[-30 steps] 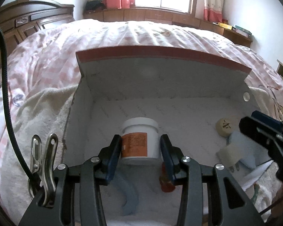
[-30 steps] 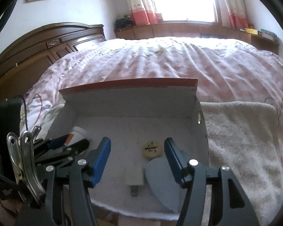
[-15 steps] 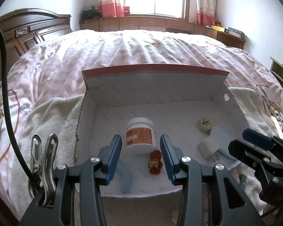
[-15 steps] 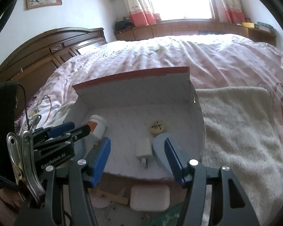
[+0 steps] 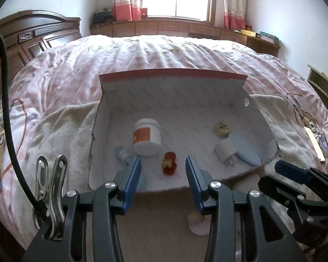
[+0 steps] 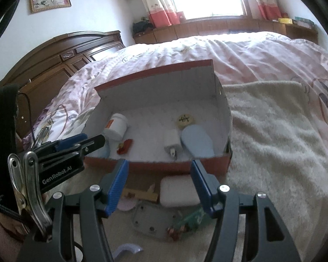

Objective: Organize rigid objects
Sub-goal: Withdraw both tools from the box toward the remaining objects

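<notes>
An open red cardboard box (image 5: 172, 74) (image 6: 155, 69) with a white inside stands on the bed. In it lie a white jar with an orange label (image 5: 147, 136) (image 6: 116, 126), a small red toy (image 5: 169, 162) (image 6: 125, 146), a white charger plug (image 5: 225, 152) (image 6: 171, 141), a round wooden piece (image 5: 221, 128) (image 6: 185, 120) and a pale blue oval piece (image 5: 245, 150) (image 6: 198, 140). My left gripper (image 5: 163, 174) is open and empty, just before the box's front edge. My right gripper (image 6: 159, 184) is open and empty, above loose items in front of the box.
In front of the box lie a white foam block (image 6: 179, 191), a wooden piece (image 6: 142, 194), a grey metal plate (image 6: 150, 220), a green item (image 6: 194, 218) and a pink disc (image 5: 198, 223). A cream towel (image 6: 273, 144) covers the pink bedspread. A dark wooden headboard (image 6: 61, 65) stands at left.
Both grippers have pulled back from the box. The left gripper has let go of the white jar, which now lies in the box. The items in front of the box have come into view.
</notes>
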The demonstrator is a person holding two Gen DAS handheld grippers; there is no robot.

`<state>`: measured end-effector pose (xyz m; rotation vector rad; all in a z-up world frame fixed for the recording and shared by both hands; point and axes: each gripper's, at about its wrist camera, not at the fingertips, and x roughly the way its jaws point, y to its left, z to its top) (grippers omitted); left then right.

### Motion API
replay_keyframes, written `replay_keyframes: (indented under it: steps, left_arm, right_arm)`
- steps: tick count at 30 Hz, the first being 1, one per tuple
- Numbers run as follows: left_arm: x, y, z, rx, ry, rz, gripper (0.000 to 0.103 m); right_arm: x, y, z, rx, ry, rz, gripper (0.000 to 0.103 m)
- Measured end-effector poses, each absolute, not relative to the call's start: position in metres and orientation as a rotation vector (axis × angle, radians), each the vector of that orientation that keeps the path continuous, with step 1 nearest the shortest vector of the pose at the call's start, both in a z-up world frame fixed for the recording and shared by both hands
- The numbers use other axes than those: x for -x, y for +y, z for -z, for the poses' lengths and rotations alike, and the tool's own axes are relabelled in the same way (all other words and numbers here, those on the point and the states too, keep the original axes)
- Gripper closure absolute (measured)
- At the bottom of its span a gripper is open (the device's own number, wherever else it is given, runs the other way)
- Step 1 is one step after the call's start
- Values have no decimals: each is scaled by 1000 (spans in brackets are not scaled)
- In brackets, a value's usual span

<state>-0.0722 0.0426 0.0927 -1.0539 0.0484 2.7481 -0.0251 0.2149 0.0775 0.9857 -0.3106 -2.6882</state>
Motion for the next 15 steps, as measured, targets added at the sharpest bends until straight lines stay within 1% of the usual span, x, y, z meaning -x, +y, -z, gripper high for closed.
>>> replay_keyframes:
  steps: [15]
  left_arm:
    - [34, 45, -89, 1059, 39, -2730, 60]
  right_arm:
    - [-15, 222, -56, -1039, -368, 2666, 41]
